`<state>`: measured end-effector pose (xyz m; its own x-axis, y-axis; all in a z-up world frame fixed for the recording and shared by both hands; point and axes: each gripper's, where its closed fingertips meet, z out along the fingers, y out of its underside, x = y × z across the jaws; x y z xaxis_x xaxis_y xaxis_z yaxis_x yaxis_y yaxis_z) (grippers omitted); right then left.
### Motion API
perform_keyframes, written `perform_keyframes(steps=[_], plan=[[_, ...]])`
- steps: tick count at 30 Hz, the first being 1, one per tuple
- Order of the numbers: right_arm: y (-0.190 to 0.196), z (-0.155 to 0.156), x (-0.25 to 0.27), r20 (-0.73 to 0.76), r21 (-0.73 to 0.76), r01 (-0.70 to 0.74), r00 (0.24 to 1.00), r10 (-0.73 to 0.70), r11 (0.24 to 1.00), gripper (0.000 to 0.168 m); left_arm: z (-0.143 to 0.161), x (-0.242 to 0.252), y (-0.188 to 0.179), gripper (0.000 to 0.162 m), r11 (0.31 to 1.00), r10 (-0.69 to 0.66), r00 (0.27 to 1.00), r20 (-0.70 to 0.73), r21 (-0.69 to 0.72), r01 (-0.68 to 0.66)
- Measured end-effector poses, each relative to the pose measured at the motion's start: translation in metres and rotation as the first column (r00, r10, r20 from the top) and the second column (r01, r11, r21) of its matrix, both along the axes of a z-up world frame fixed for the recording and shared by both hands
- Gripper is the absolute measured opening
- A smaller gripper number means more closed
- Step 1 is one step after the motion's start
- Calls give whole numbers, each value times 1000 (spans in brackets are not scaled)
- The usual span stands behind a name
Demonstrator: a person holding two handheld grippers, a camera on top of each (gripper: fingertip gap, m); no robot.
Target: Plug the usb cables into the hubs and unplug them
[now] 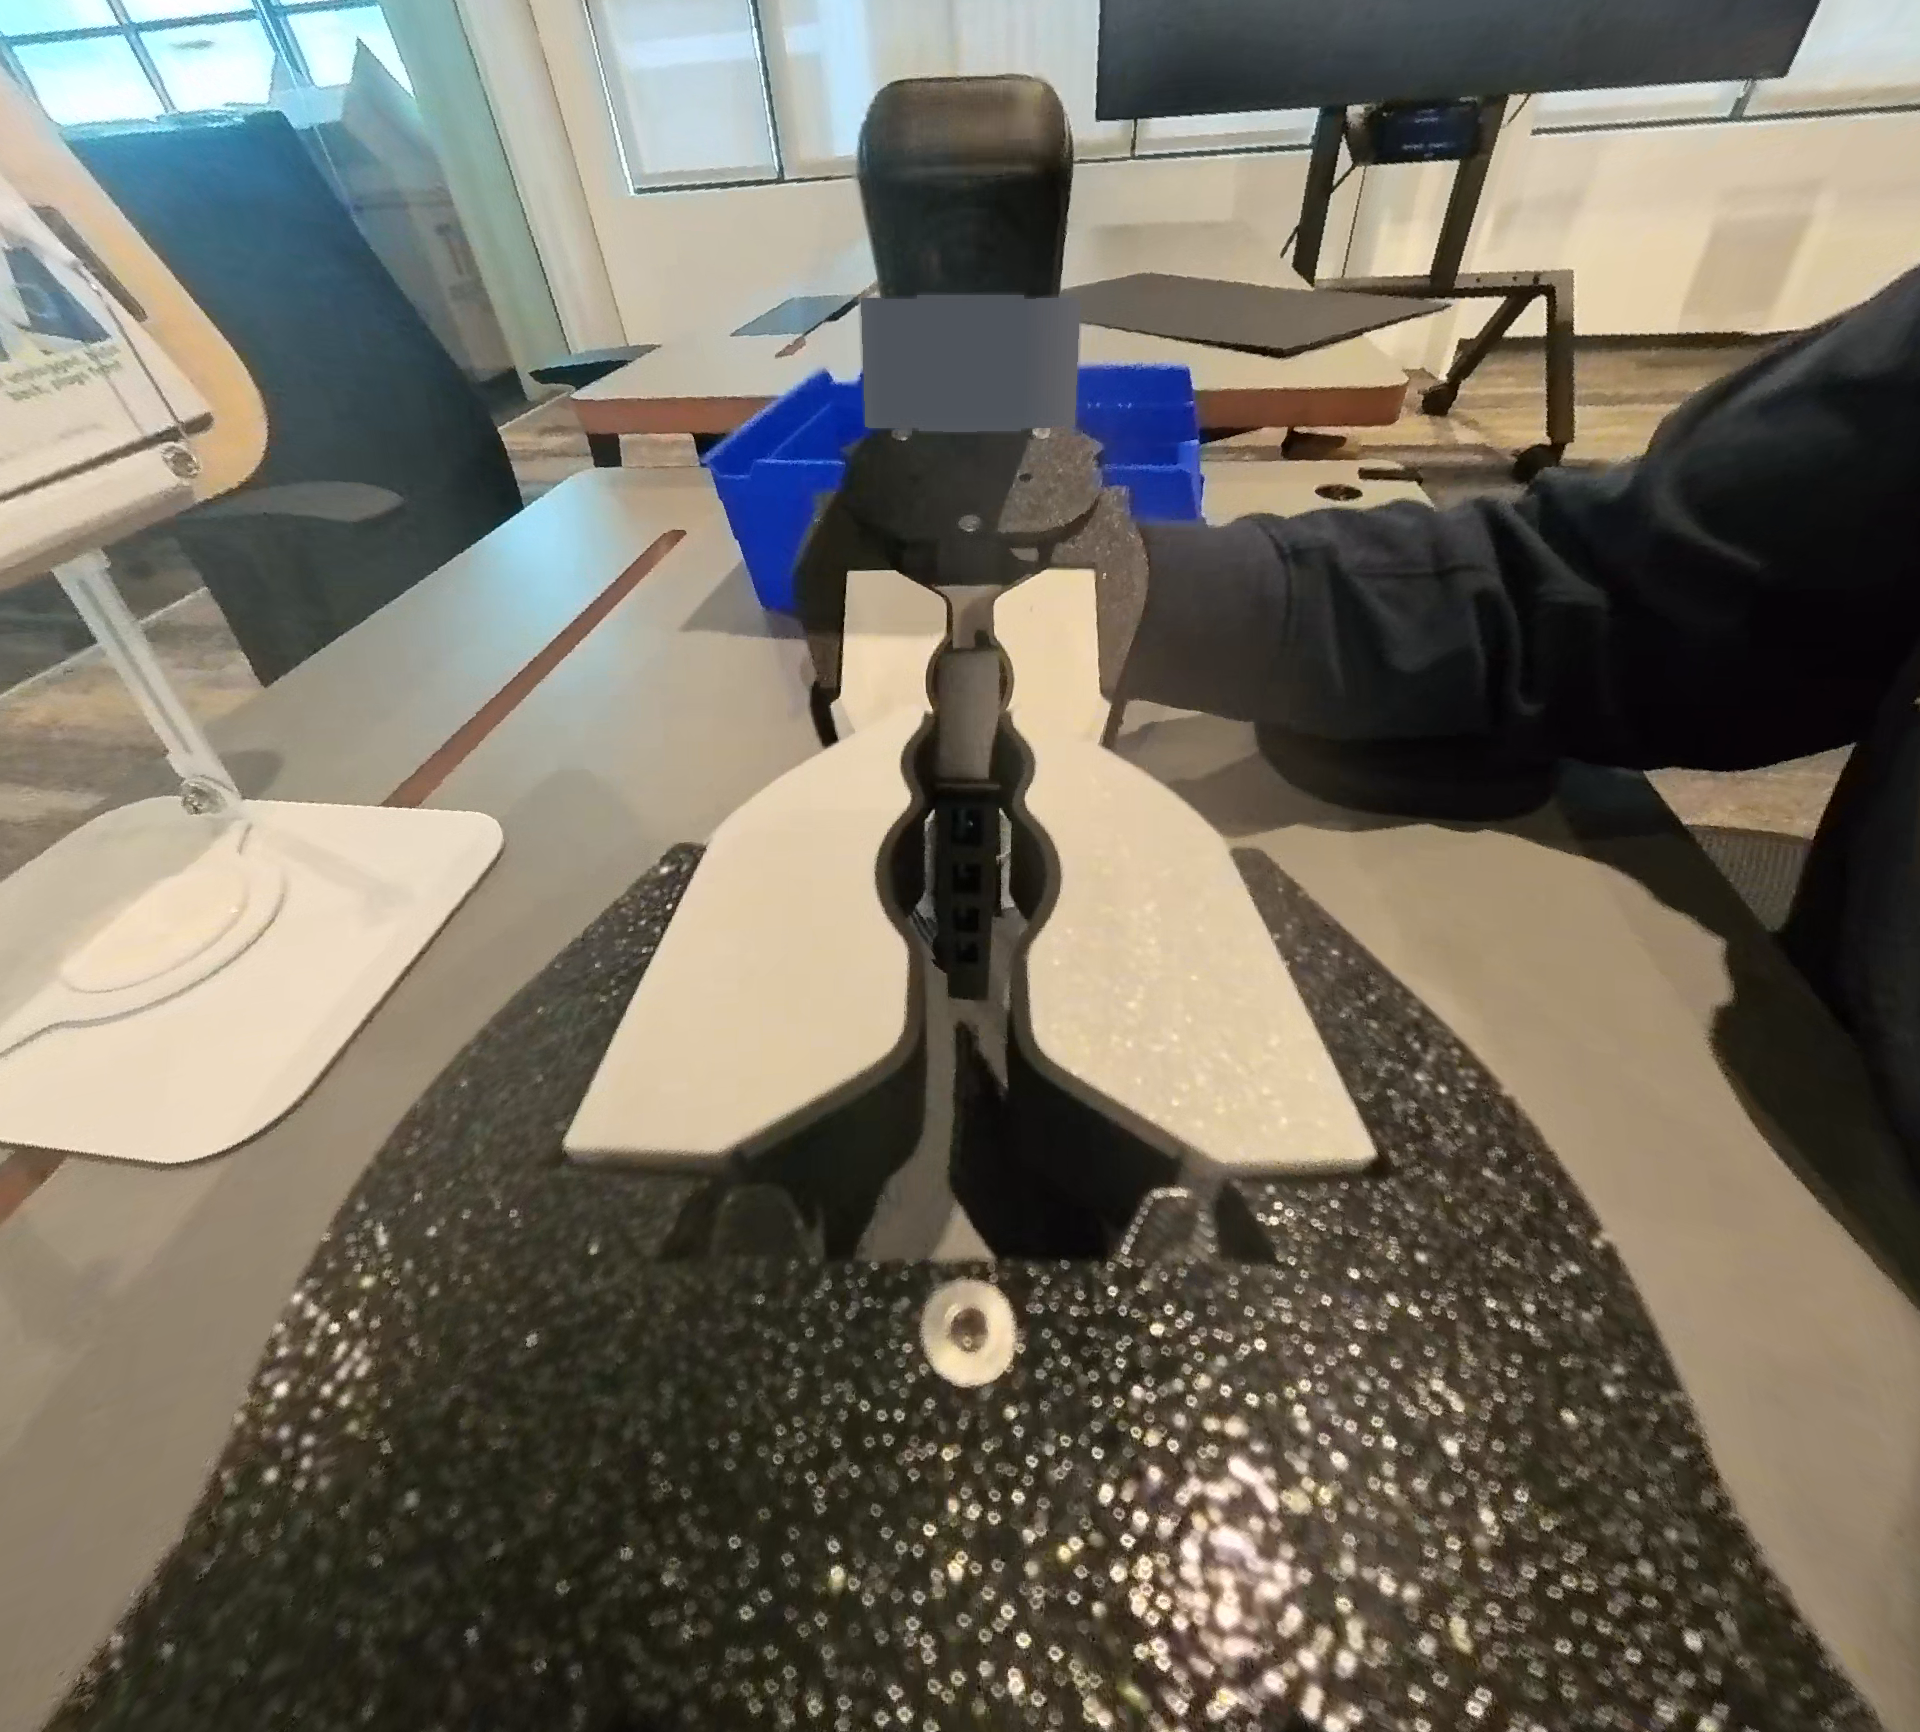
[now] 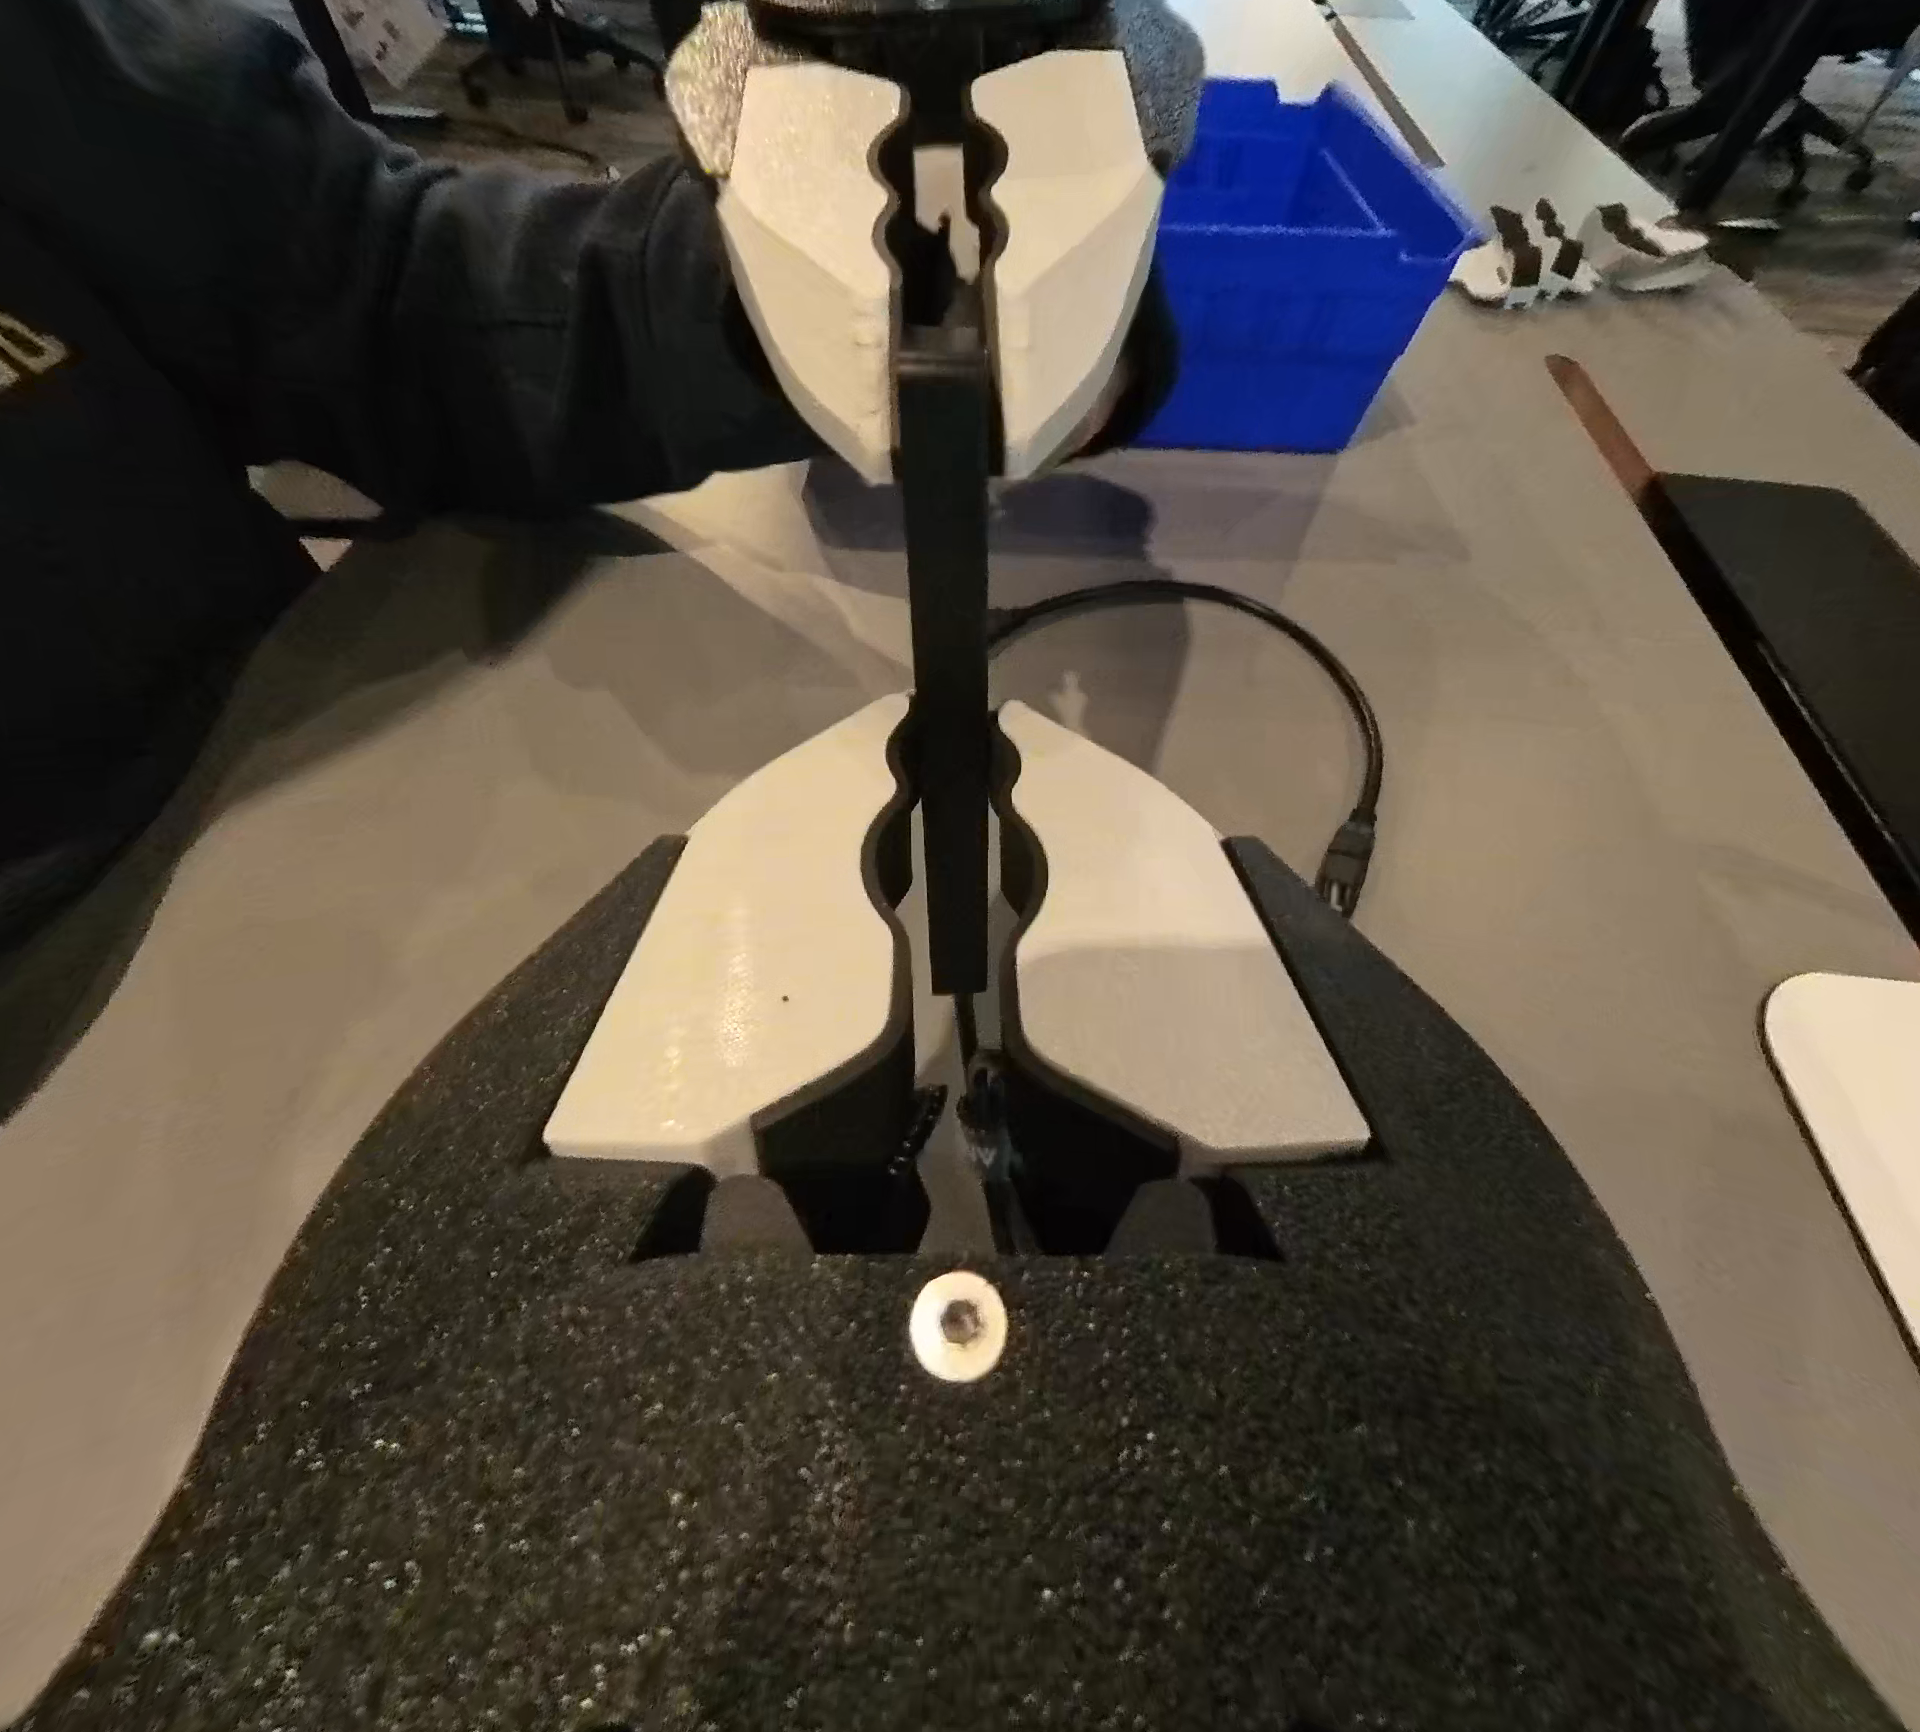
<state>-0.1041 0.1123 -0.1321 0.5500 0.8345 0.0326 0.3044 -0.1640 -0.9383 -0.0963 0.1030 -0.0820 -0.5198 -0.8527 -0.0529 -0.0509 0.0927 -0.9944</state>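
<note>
A long black USB hub (image 2: 940, 602) is held in the air between my two grippers, above the grey table (image 2: 520, 747). My left gripper (image 1: 966, 747) is shut on the end whose ports (image 1: 964, 903) face up. My right gripper (image 2: 945, 716) is shut on the other end, where a thin lead trails back between my fingers. In the left wrist view the right gripper (image 1: 971, 643) faces me, and in the right wrist view the left gripper (image 2: 940, 435) faces me. A black USB cable (image 2: 1320, 643) loops on the table, its plug (image 2: 1351, 861) lying free to the right.
A blue bin (image 1: 769, 487) (image 2: 1299, 280) stands behind the grippers. A white stand base (image 1: 260, 955) holding a sign sits at the left. A black mat (image 2: 1818, 591) and a white plate edge (image 2: 1849, 1111) lie on the right. Dark sleeves (image 1: 1507, 591) (image 2: 364, 311) reach in. Some 5 cm of space lies between my two pairs of fingers.
</note>
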Motion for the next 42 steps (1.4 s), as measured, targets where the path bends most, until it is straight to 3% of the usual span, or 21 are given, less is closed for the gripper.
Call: perform_keyframes(steps=[2,5,8,11,14,17,19,25,34,38,42], plan=[[1,3,1,-16,7,9,1000,-9,1000,11,4,0,4,11,999,34,999,8,10,-34],[4,2,8,-27,5,34,999,-34,999,11,7,-11,20,28,988,105,994,-6,116,-103],[7,7,17,-78,4,62,995,-62,998,11,-16,-33,43,32,926,178,977,-121,357,-124],[9,15,26,-130,9,93,987,-91,996,11,-60,-62,63,34,783,219,931,-291,622,10],[9,19,33,-168,3,106,980,-104,994,11,-102,-88,82,38,578,263,867,-424,789,210],[10,22,37,-199,-2,114,974,-112,994,11,-131,-104,95,39,395,286,821,-495,841,369],[10,23,39,-214,-6,116,970,-115,993,11,-145,-109,97,40,333,265,806,-528,835,438],[8,27,43,-244,-15,111,963,-111,994,11,-162,-112,99,35,304,205,794,-572,808,504],[9,29,44,-263,-29,105,959,-109,994,11,-166,-107,96,16,341,155,798,-583,789,510],[9,26,43,-261,-39,99,959,-106,994,11,-166,-105,96,14,342,156,805,-572,796,500],[9,26,43,-267,-42,96,958,-104,994,11,-156,-99,88,0,424,168,823,-543,793,438]])
